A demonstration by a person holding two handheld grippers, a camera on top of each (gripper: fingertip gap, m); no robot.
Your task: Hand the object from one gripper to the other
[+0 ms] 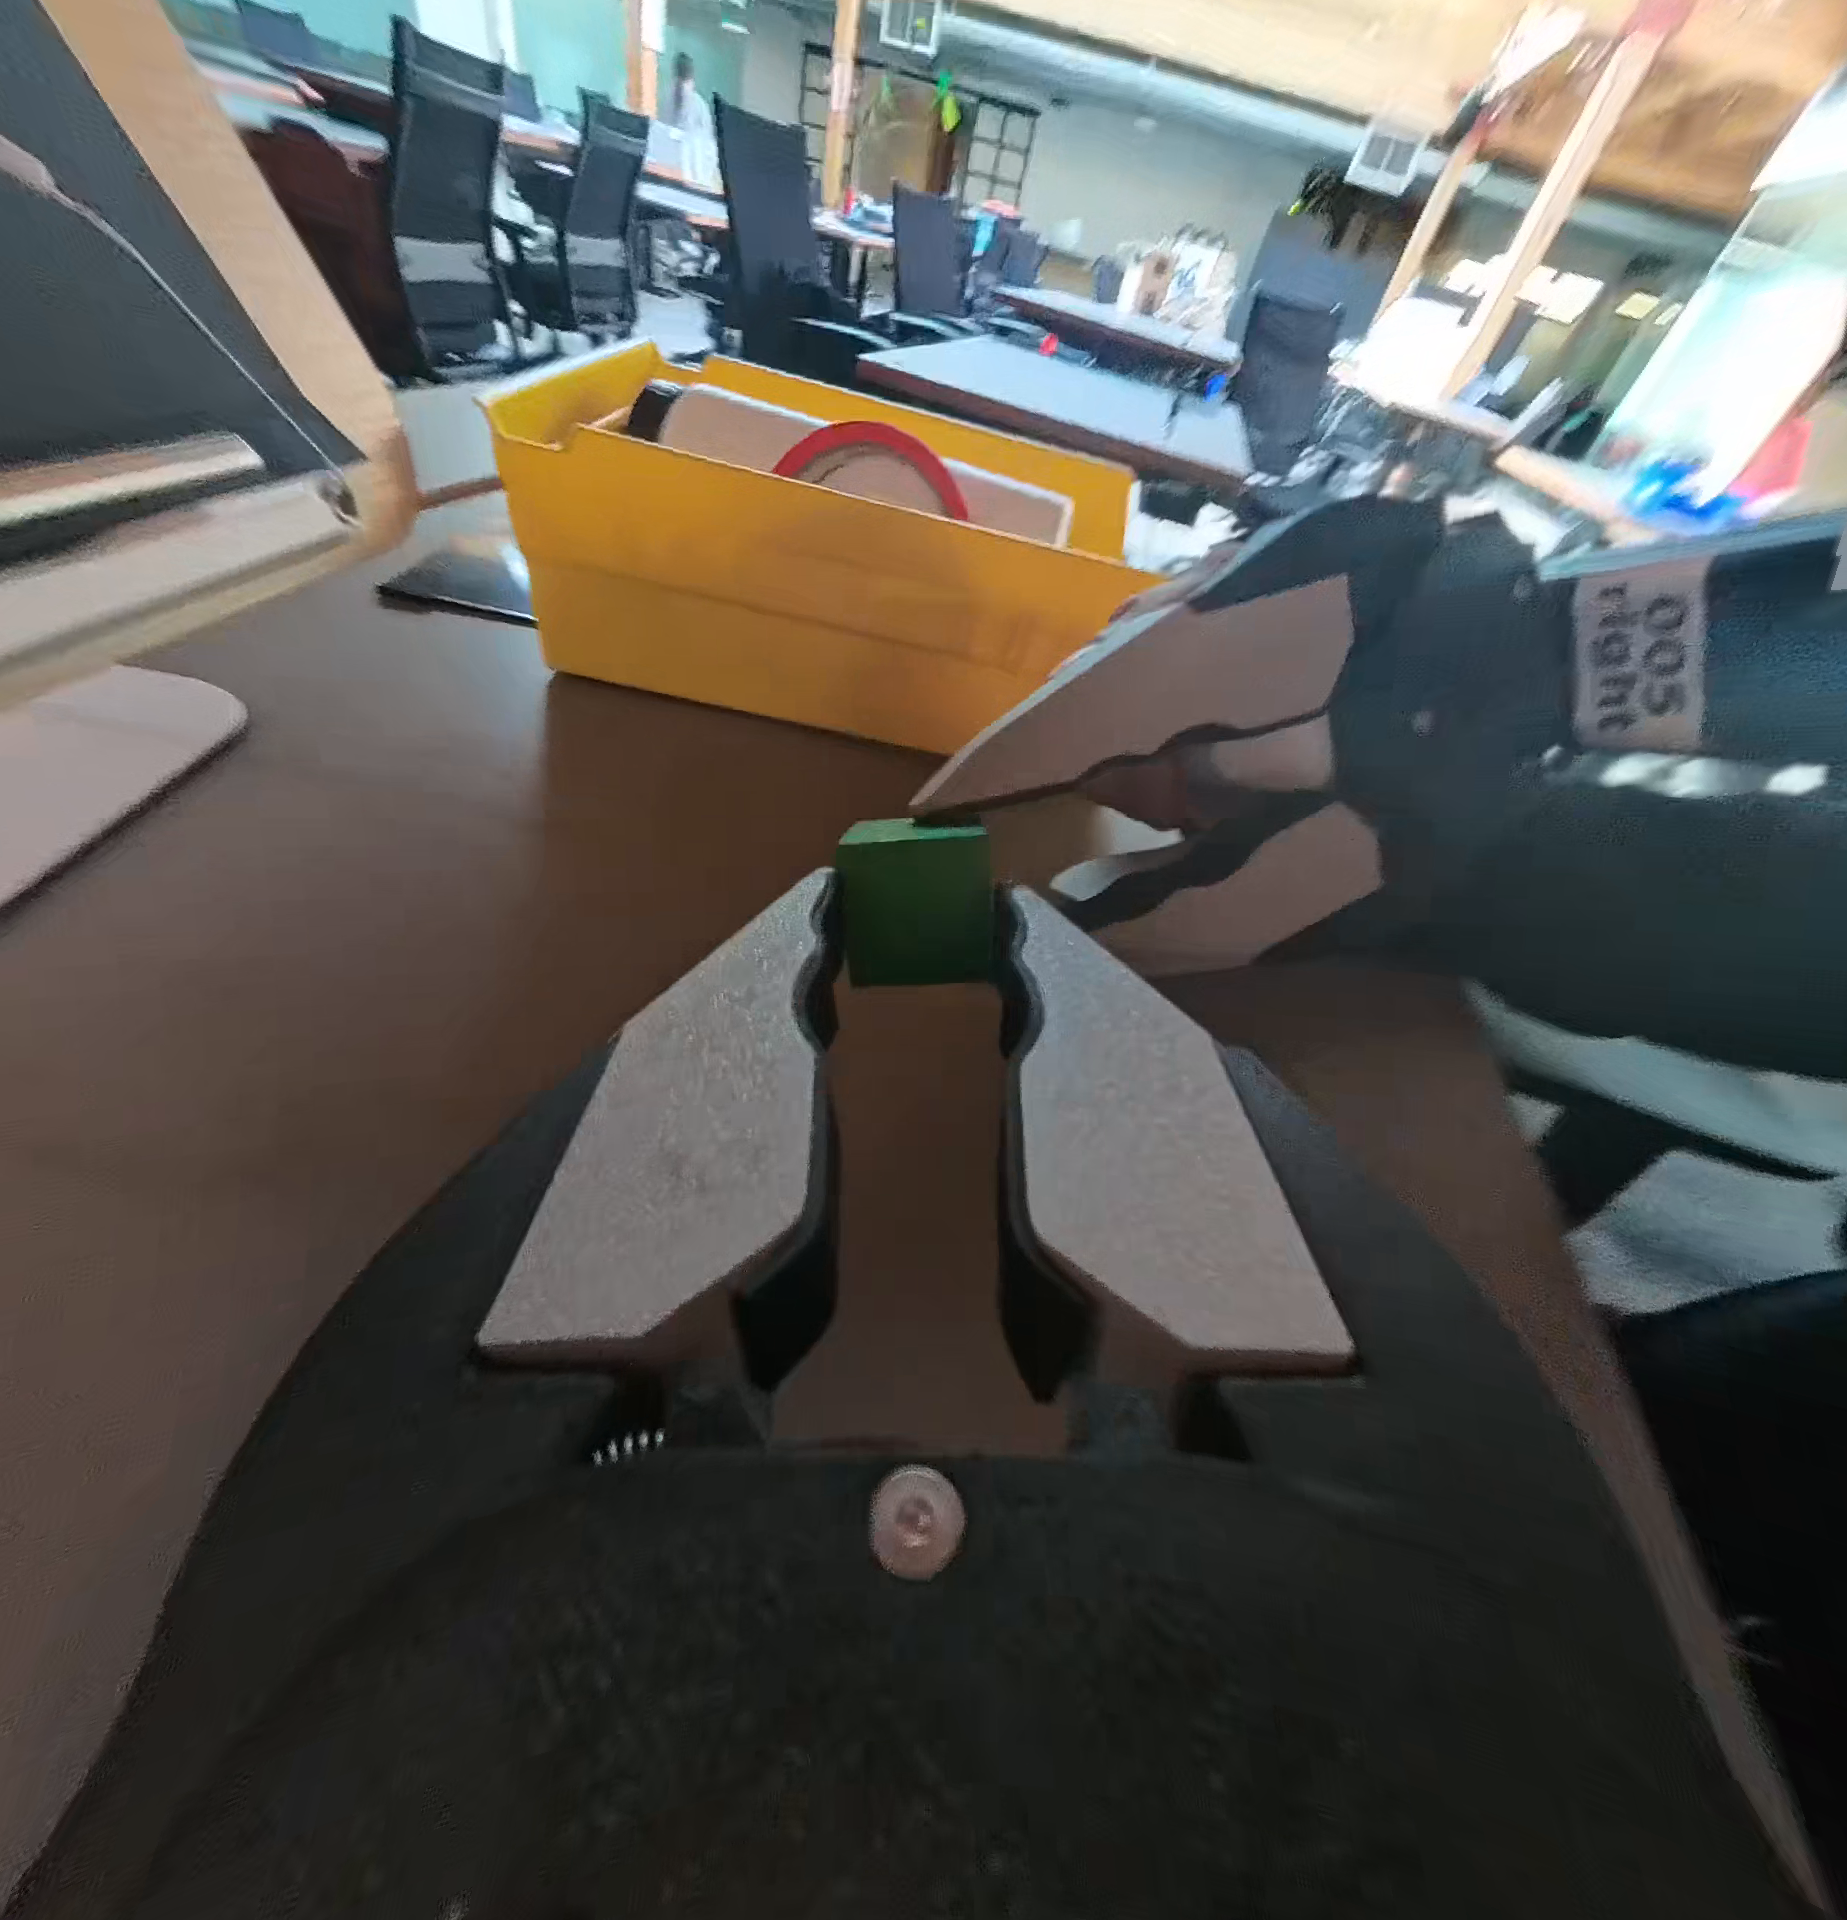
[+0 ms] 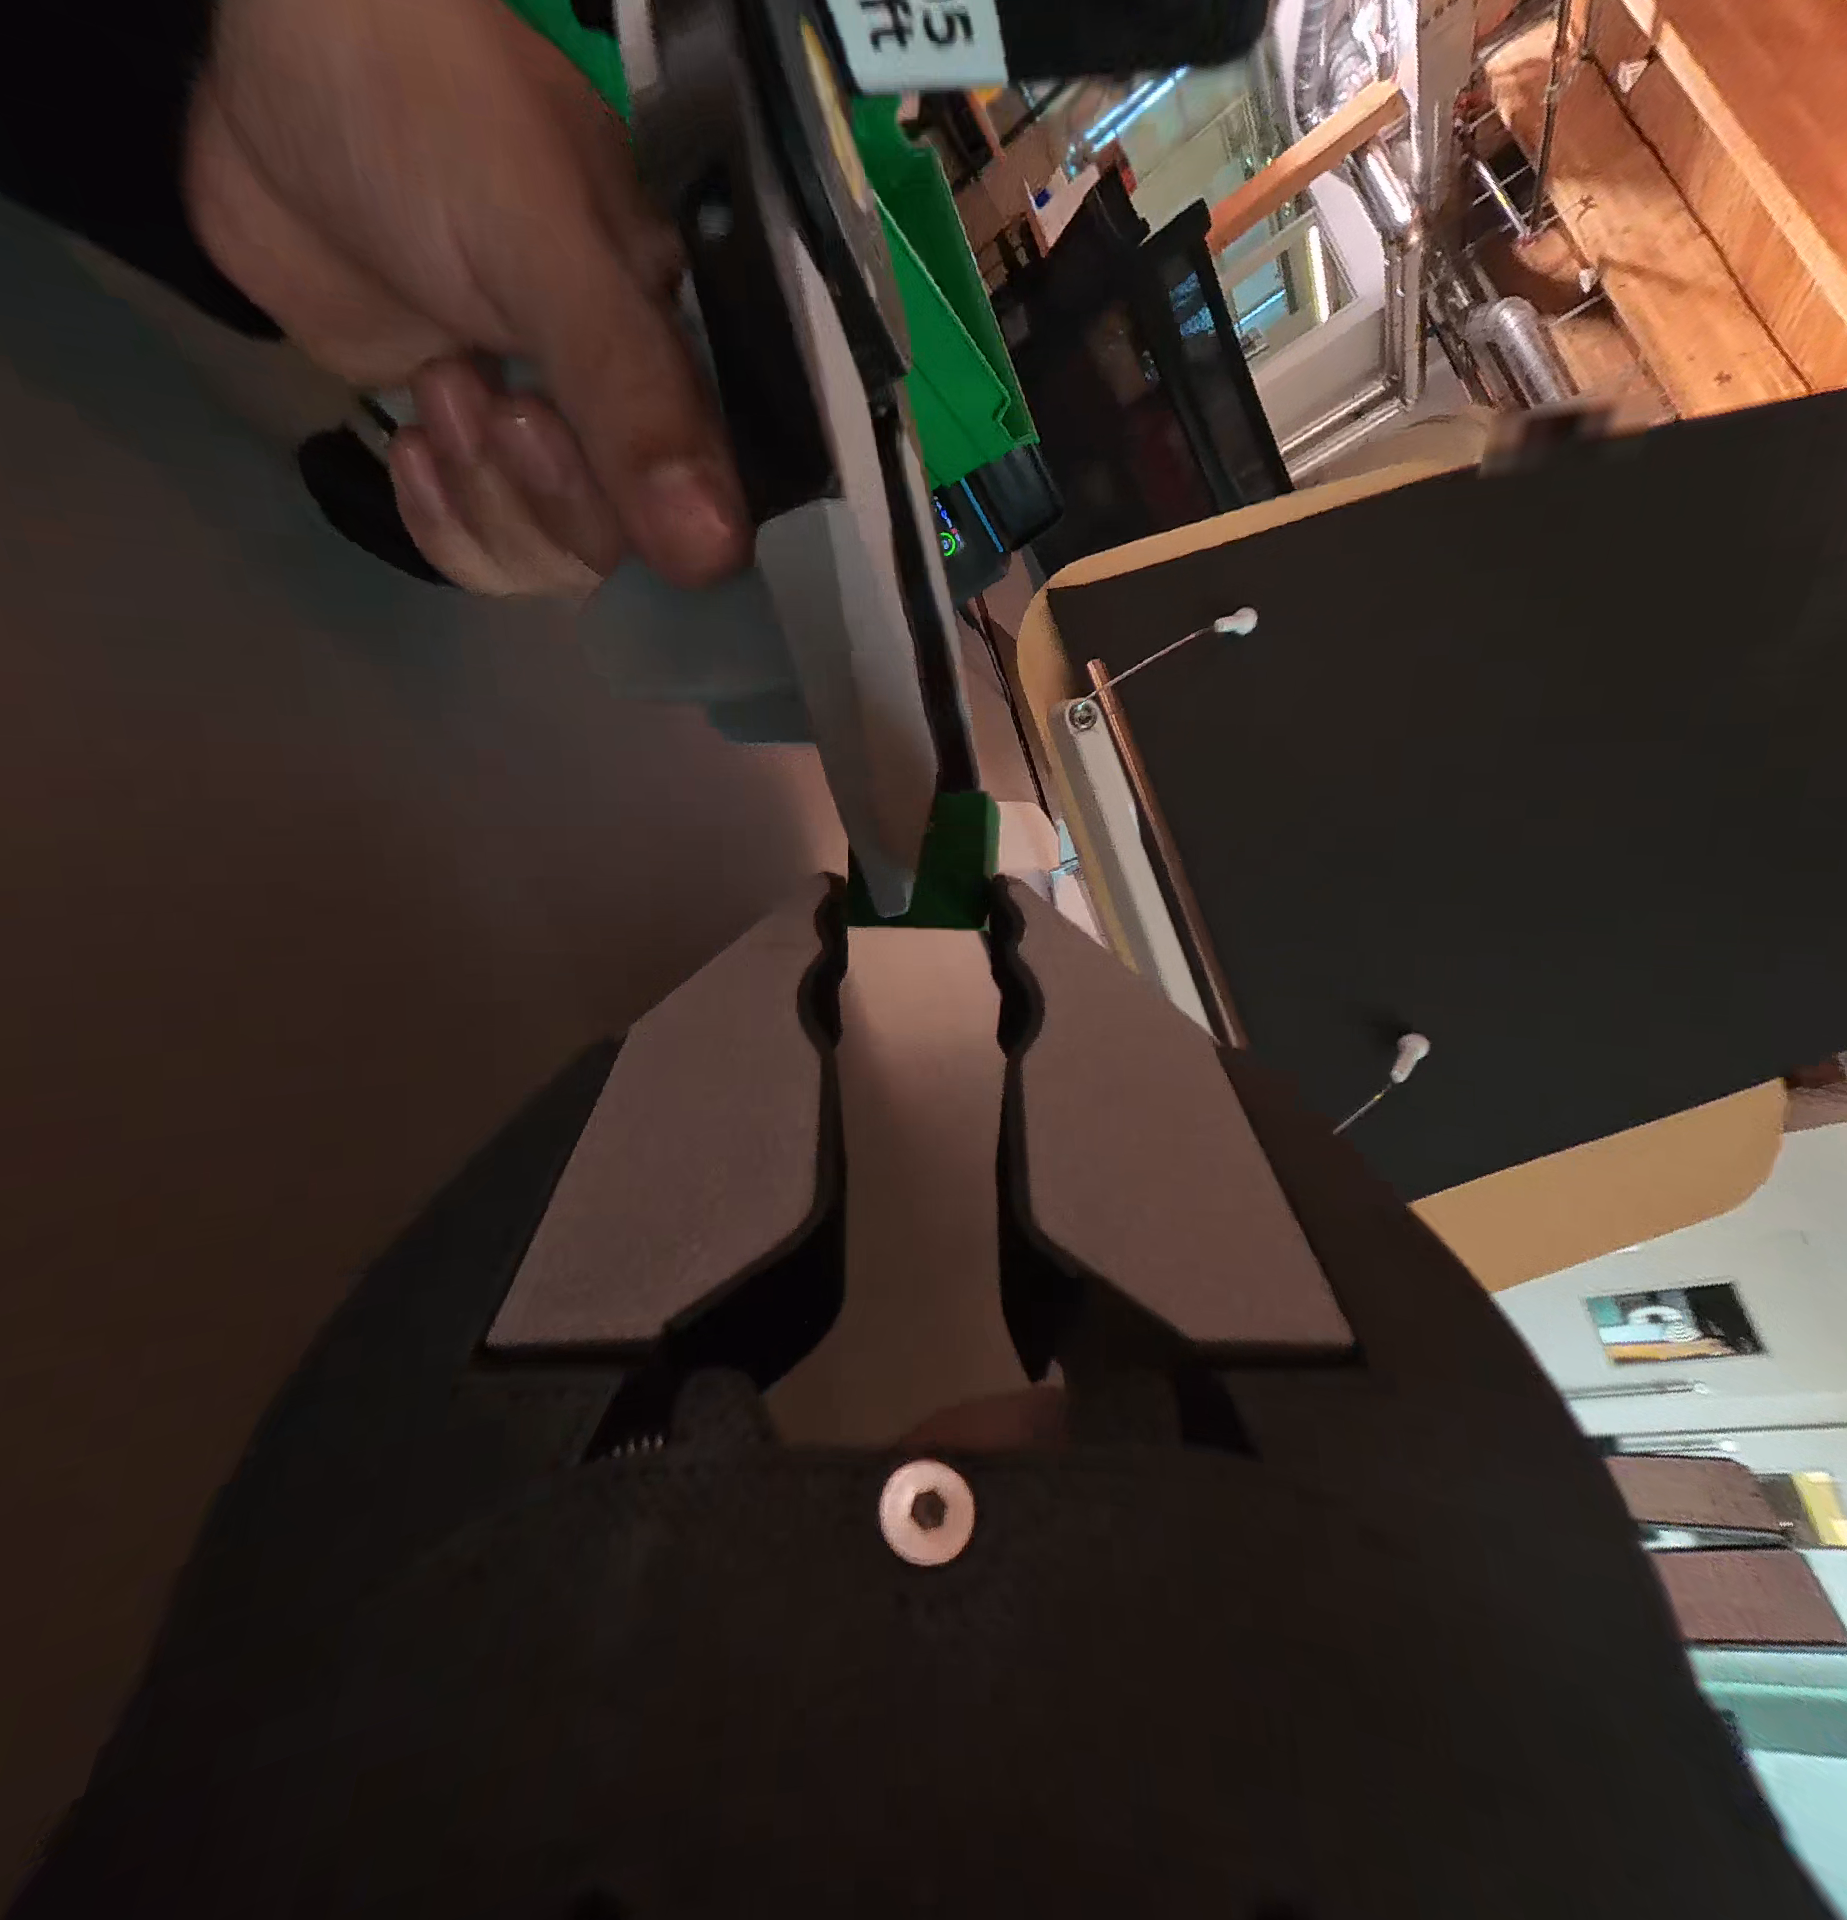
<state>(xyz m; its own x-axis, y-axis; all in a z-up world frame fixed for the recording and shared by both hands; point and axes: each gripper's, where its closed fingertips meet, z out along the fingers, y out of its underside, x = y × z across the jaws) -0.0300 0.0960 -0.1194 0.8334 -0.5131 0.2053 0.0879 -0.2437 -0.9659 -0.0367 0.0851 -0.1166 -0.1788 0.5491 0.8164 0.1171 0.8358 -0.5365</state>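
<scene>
A small green cube (image 1: 914, 914) is held off the brown table (image 1: 379, 935) between the fingertips of my left gripper (image 1: 914, 904), which is shut on its two sides. My right gripper (image 1: 992, 850) comes in from the right, turned on its side. Its upper fingertip (image 1: 934, 805) rests on the cube's top, and its lower finger is partly hidden behind my left finger. In the right wrist view the cube (image 2: 955, 862) sits flush between the tips of my right gripper (image 2: 919, 904), which looks shut on it. A left-gripper finger (image 2: 867, 748) crosses in front of the cube.
A yellow bin (image 1: 794, 613) with a red tape roll (image 1: 877, 457) stands just behind the cube. A monitor (image 1: 119, 364) and its base (image 1: 88, 748) are at the left. Office chairs (image 1: 441, 208) stand beyond. A hand (image 2: 431, 260) holds the left gripper, and a dark panel (image 2: 1470, 779) is beside it.
</scene>
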